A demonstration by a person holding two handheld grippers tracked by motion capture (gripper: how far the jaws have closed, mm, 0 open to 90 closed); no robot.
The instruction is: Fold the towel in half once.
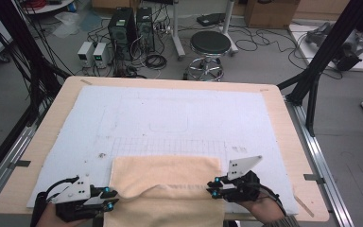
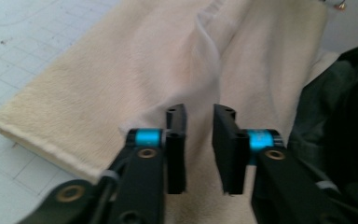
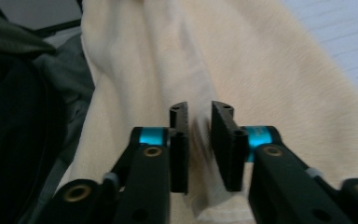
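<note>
High view puts the cream towel (image 1: 165,182) at six o'clock on the table, its far half lying flat on the white mat (image 1: 170,113) and its near part spilling over the table's front edge toward you. A raised fold runs across it from side to side, about level with your two tools.

Your left gripper (image 1: 109,197) sits at the towel's left edge, at roughly seven o'clock on the table. In the left gripper view the left gripper (image 2: 199,140) has its jaws spread a little, with towel (image 2: 135,70) cloth showing in the gap between them — whether the pads actually bite the fabric, you cannot tell from here. A ridge of cloth runs away from the jaws toward twelve o'clock in that view.

Your right gripper (image 1: 213,187) meets the towel's right edge at about five o'clock on the table. In the right gripper view the right gripper (image 3: 199,140) is pinching a thin edge of the towel (image 3: 270,70) — the cloth stands up between the two pads and hangs out below them.

Beyond the towel, the mat carries a faint drawn grid (image 1: 170,146) just past the towel's far edge. The wooden table (image 1: 283,137) borders the mat on all sides. On the floor past twelve o'clock stand a black stool (image 1: 210,45) and two computer towers (image 1: 132,28).
</note>
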